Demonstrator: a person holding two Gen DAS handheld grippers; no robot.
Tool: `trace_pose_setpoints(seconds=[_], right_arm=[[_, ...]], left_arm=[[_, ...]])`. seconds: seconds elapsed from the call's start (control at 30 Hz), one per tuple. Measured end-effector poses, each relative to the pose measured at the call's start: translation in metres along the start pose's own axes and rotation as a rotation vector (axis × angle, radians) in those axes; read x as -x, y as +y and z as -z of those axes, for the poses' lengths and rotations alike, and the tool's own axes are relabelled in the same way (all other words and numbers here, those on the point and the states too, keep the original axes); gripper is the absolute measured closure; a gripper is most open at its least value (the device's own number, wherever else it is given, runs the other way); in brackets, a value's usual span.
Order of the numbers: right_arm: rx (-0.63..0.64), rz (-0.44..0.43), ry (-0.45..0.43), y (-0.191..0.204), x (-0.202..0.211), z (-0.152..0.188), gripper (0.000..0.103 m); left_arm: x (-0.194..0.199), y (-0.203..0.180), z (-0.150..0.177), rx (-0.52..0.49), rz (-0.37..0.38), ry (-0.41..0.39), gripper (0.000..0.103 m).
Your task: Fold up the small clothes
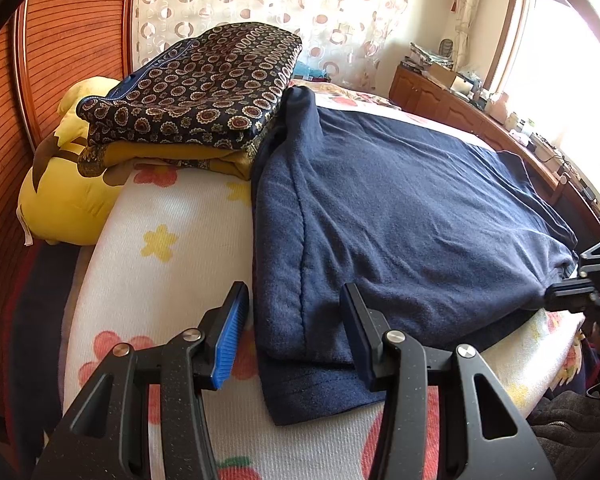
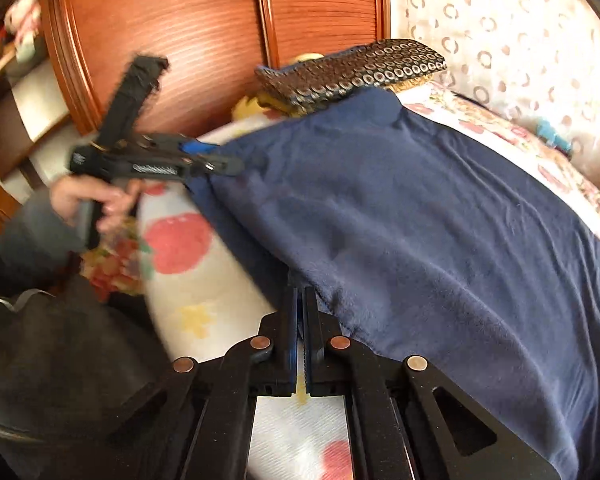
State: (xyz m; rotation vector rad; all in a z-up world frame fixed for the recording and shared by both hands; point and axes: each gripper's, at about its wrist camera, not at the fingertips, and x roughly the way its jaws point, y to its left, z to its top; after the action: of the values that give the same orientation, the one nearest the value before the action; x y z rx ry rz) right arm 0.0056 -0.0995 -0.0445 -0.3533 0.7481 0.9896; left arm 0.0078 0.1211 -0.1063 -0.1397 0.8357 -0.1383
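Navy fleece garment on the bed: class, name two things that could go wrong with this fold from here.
1. The right gripper is shut on only the hem of the navy fleece garment, so it may slip.
2. The left gripper is open over the other corner; lifting now could skew the fold.

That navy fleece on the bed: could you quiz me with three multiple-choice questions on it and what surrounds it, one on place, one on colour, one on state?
1. Where does the patterned folded pile lie?
A. at the fleece's far corner, by the headboard
B. on the floor
C. on the windowsill

2. What colour is the plush toy beside that pile?
A. green
B. yellow
C. white

3. How does the right tool stand?
A. wide open in the air
B. shut at the fleece's near edge
C. holding the plush toy

Answers: 1 A, it rests against the navy fleece near the wooden headboard. 2 B, its body shows yellow. 3 B, its jaws meet at the fabric's edge.
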Motion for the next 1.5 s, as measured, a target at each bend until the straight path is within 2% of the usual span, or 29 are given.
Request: trace_pose_setpoints(seconds=[0.13,0.17,0.37,0.47,0.53,0.63,0.77,0.97,1.03,1.1,1.17,1.23,1.27,1.3,1.37,1.5], right_arm=[[-0.007,0.002,-0.007,0.002,0.009,0.000,0.101],[-0.021,-0.011,-0.013,0.001,0.010,0.000,0.098],[-0.044,0.045,-0.038,-0.007,0.012,-0.002,0.095],[-0.046,0.065,-0.040,-0.008,0.017,0.002,0.095],[-0.040,0.078,-0.041,-0.005,0.016,0.002,0.095],[-0.033,0.031,-0.036,-0.002,0.021,0.006,0.095],[-0.007,-0.033,-0.008,0.011,0.007,0.006,0.095],[0.000,-0.005,0.039,0.005,-0.025,0.003,0.094],[0.019,0.041,0.054,0.005,-0.034,0.001,0.087],[0.024,0.018,0.050,0.006,-0.037,-0.001,0.076],[0.046,0.017,0.052,0.012,-0.039,-0.003,0.070],[0.075,0.037,0.051,0.016,-0.040,-0.002,0.070],[0.087,0.050,0.052,0.018,-0.042,-0.002,0.071],[0.088,0.056,0.055,0.018,-0.044,-0.003,0.087],[0.083,0.088,0.059,0.016,-0.044,-0.005,0.093],[0.041,0.016,0.039,0.015,-0.036,-0.004,0.094]], left_arm=[[0.000,0.001,0.000,0.002,0.000,0.002,0.054],[0.000,0.001,0.000,0.003,0.001,0.002,0.054],[0.001,0.001,0.000,0.004,-0.006,0.005,0.055],[0.001,0.001,0.001,-0.002,-0.010,0.003,0.064],[0.001,0.002,0.000,0.004,-0.010,0.004,0.064],[0.000,0.001,-0.001,0.000,-0.013,0.008,0.064],[0.001,0.001,-0.001,0.001,-0.012,0.007,0.064],[0.000,0.002,-0.001,0.002,-0.010,0.009,0.064],[0.000,0.002,-0.001,0.002,-0.009,0.009,0.064],[0.000,0.002,-0.001,0.005,-0.005,0.010,0.064],[0.000,0.002,-0.001,0.008,0.007,0.012,0.064],[0.001,-0.001,-0.001,0.000,0.012,0.008,0.066],[0.001,-0.002,-0.002,-0.003,0.013,0.007,0.075],[0.001,-0.002,-0.002,-0.005,0.012,0.005,0.083],[0.003,-0.003,-0.004,-0.008,0.024,0.001,0.094],[0.021,-0.005,-0.010,0.000,0.048,-0.064,0.097]])
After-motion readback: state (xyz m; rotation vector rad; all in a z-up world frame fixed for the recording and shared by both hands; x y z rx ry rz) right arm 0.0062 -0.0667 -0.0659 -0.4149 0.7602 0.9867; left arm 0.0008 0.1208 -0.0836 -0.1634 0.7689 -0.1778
